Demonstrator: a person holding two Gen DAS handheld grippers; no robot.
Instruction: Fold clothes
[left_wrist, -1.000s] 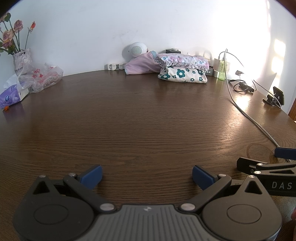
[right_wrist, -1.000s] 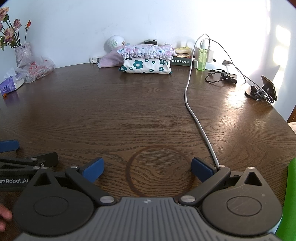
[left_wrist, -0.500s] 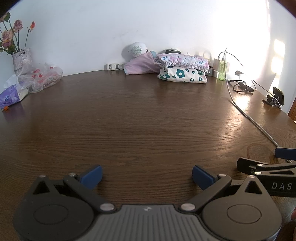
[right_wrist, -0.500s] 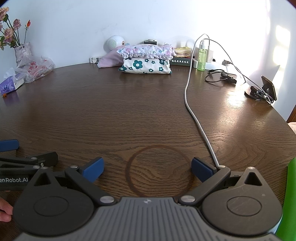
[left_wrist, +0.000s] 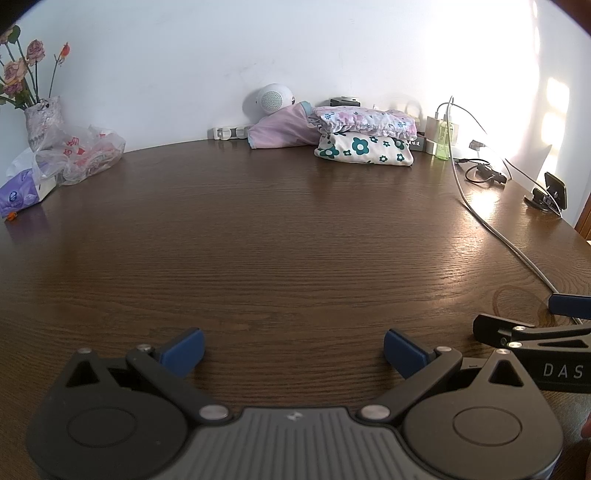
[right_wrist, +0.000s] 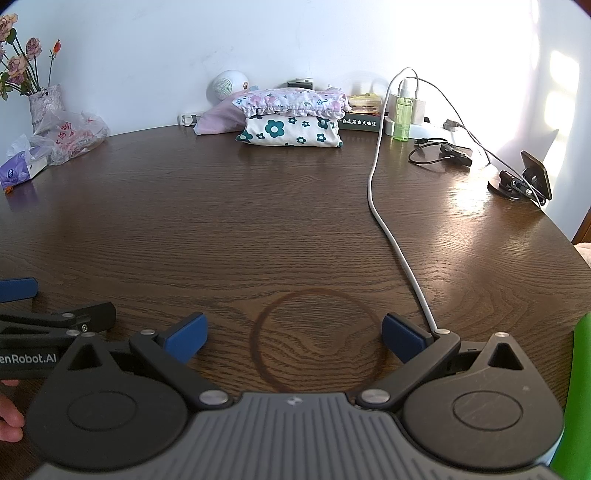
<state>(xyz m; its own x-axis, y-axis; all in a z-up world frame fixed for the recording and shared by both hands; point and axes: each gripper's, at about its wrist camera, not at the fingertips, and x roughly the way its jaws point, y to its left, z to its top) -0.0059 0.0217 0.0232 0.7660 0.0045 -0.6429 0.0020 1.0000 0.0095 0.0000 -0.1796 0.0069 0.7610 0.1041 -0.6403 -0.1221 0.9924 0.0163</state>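
The folded clothes (left_wrist: 364, 138) are sitting stacked at about 1 o'clock in the left wrist view, against the far edge of the surface (left_wrist: 258, 240) by the wall, a pink garment (left_wrist: 280, 131) lying just beside them. The left gripper (left_wrist: 293, 349) is hovering wide open and gripping nothing; the right gripper (right_wrist: 293, 339) is likewise gaping empty over a ring stain (right_wrist: 319, 339). A white cable (right_wrist: 391, 229) is running along at 2 o'clock.

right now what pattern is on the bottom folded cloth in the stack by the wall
Cream with dark teal flowers, on the bottom folded cloth; clearest in the right wrist view.
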